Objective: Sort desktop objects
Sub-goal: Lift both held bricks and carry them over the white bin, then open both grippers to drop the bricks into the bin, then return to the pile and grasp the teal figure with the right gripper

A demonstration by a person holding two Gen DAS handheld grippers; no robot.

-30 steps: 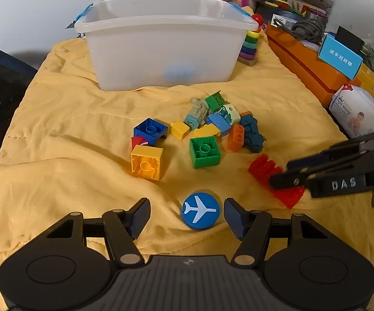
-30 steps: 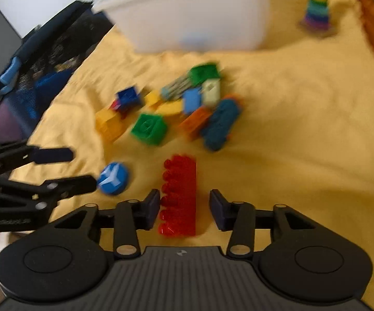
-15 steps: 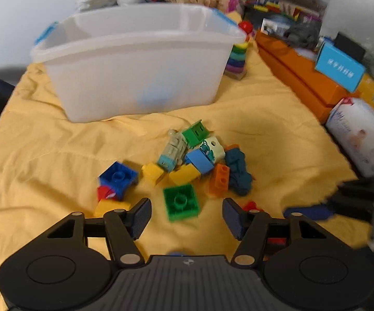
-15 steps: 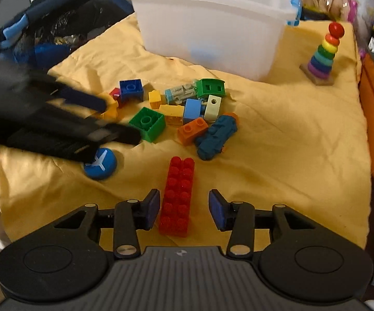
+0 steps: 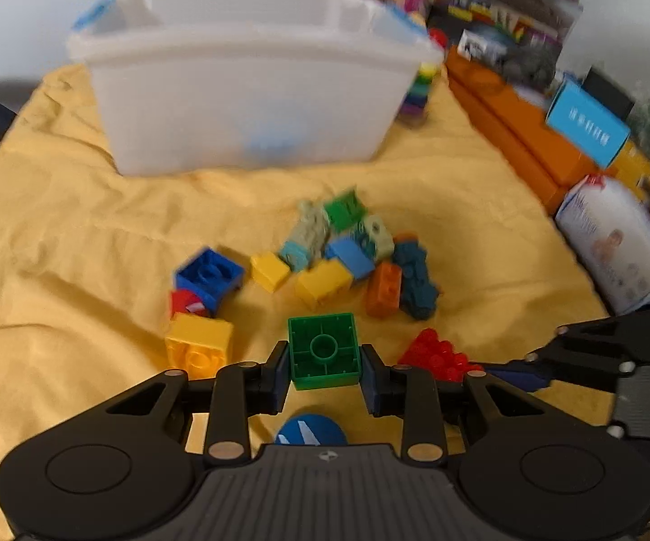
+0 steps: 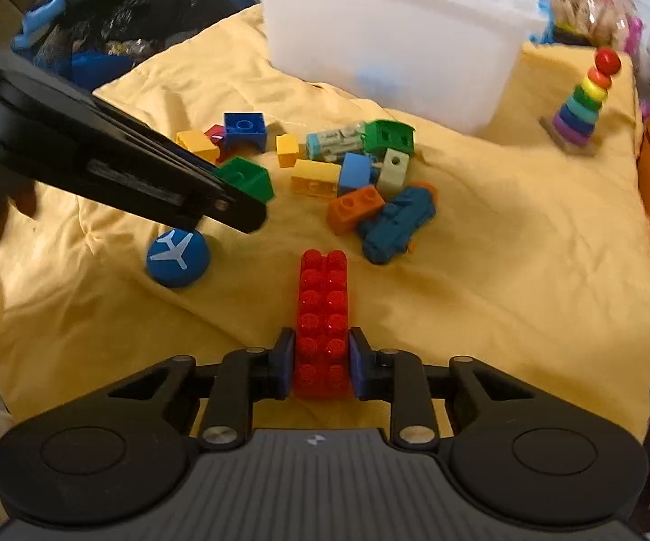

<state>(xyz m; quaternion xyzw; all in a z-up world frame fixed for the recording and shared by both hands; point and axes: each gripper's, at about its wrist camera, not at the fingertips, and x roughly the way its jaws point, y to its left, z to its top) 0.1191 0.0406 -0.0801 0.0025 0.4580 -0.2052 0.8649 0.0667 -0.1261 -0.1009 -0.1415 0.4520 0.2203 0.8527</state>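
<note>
Over the yellow cloth (image 6: 505, 270) — left gripper (image 5: 324, 372) clamps green brick (image 5: 323, 354), right gripper (image 6: 321, 367) (just closed) red brick (image 6: 322, 315).

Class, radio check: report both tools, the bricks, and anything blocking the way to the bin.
Left tool just closed on square green plastic brick. Right tool just closed on long red studded brick. Translucent white plastic bin ahead; loose bricks between.
</note>
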